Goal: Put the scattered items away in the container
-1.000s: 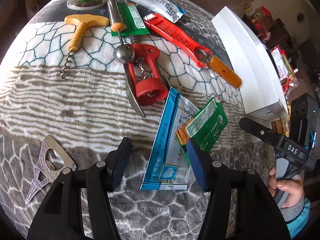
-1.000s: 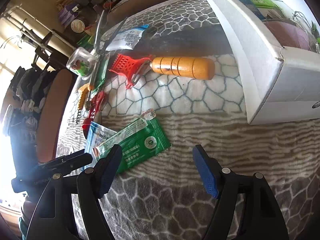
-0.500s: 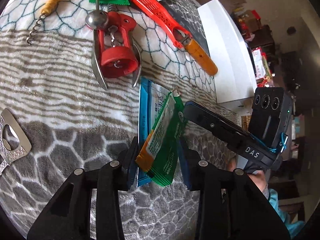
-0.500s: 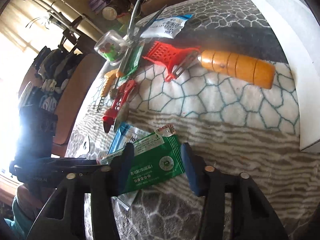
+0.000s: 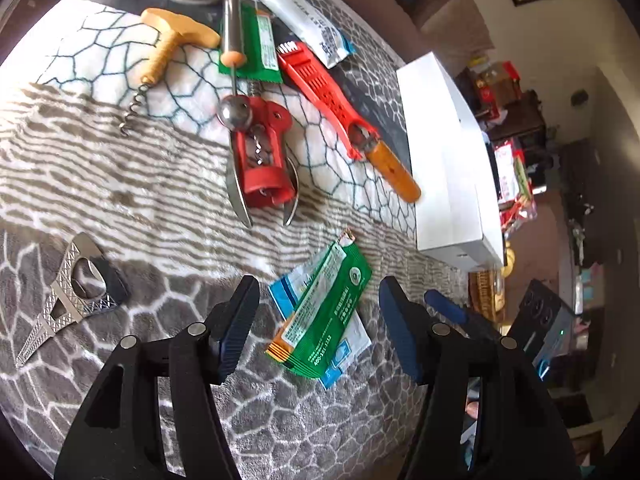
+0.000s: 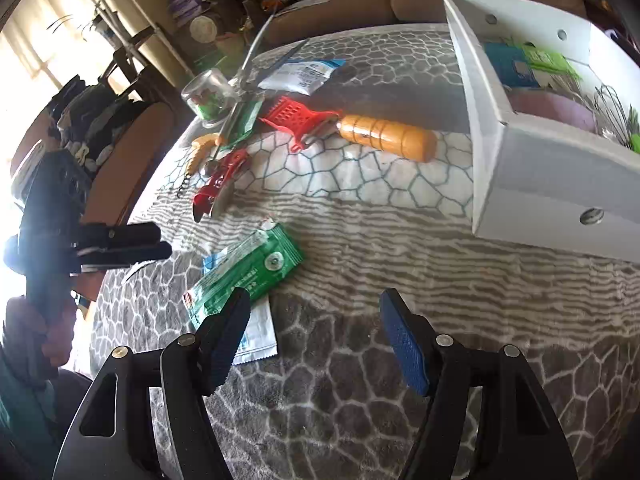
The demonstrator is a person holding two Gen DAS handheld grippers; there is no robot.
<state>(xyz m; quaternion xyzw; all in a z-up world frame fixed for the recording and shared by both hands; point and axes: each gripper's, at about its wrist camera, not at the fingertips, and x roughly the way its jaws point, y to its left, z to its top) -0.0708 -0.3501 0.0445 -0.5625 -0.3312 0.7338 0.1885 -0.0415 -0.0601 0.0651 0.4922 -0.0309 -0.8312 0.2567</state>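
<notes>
A green packet point(image 5: 328, 312) lies on a blue-and-white sachet point(image 5: 348, 344) on the patterned blanket, between and just ahead of the fingers of my open, empty left gripper point(image 5: 320, 328). In the right wrist view the green packet point(image 6: 248, 268) sits just ahead of the left finger of my open, empty right gripper point(image 6: 316, 332). The white box container point(image 6: 532, 160) stands at the right, with several items inside; it also shows in the left wrist view point(image 5: 444, 152).
Scattered on the blanket are a red winged corkscrew point(image 5: 260, 160), an orange-handled red peeler point(image 5: 340, 116), a wooden T-handle corkscrew point(image 5: 164, 52), a metal bottle opener point(image 5: 68, 296), a melon baller point(image 5: 234, 80), another green packet point(image 5: 256, 44), a white sachet point(image 5: 308, 28) and a glass jar point(image 6: 208, 96).
Half a second ago my left gripper was nearly closed around the green packet, lifting it. Now both grippers have opened wide and drawn back, and the packet lies flat on the sachet.
</notes>
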